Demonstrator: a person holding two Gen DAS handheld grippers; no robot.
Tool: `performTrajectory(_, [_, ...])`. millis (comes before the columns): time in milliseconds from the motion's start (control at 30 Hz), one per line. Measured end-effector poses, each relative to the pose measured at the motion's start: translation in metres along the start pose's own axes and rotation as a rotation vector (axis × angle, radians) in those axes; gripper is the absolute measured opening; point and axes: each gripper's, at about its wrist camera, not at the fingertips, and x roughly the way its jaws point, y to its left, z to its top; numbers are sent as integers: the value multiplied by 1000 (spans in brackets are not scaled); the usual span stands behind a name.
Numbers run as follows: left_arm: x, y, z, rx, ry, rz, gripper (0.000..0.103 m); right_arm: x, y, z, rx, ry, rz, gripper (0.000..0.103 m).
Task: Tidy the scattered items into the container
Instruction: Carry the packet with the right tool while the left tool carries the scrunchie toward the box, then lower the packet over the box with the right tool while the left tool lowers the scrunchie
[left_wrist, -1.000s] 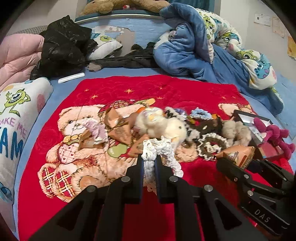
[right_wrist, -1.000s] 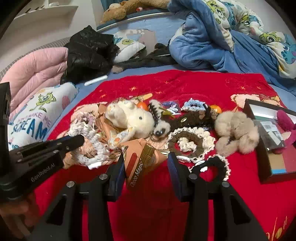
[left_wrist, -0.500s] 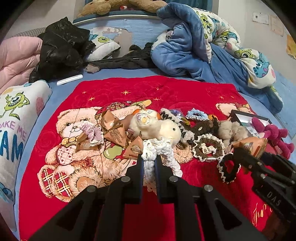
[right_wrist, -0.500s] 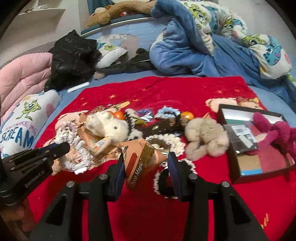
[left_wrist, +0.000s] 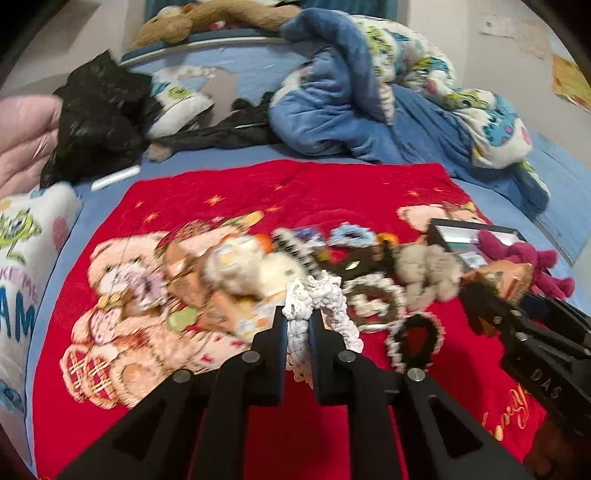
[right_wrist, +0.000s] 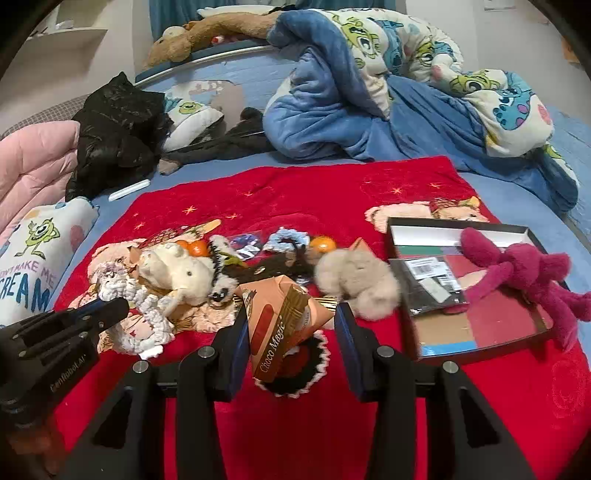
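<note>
A red blanket (right_wrist: 314, 192) covers the blue bed (right_wrist: 569, 133).

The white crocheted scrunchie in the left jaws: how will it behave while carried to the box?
The white crocheted scrunchie is probably floppy: its loose end droops beside the jaws. Likely light, so a narrow pinch should hold it. Its yarn could snag.

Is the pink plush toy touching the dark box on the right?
Touching. The right wrist view shows the pink plush toy lying across the dark box, its body inside and limbs draped over the rim.
</note>
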Motion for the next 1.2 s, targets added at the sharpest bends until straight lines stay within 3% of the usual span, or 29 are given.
performTrajectory(533, [-4, -97, 23, 71, -2, -91, 11, -38, -64, 12, 74, -34, -54, 42])
performTrajectory(1200, [-1, -240, 39, 123, 12, -219, 11, -84, -186, 9, 162, -52, -157, 42])
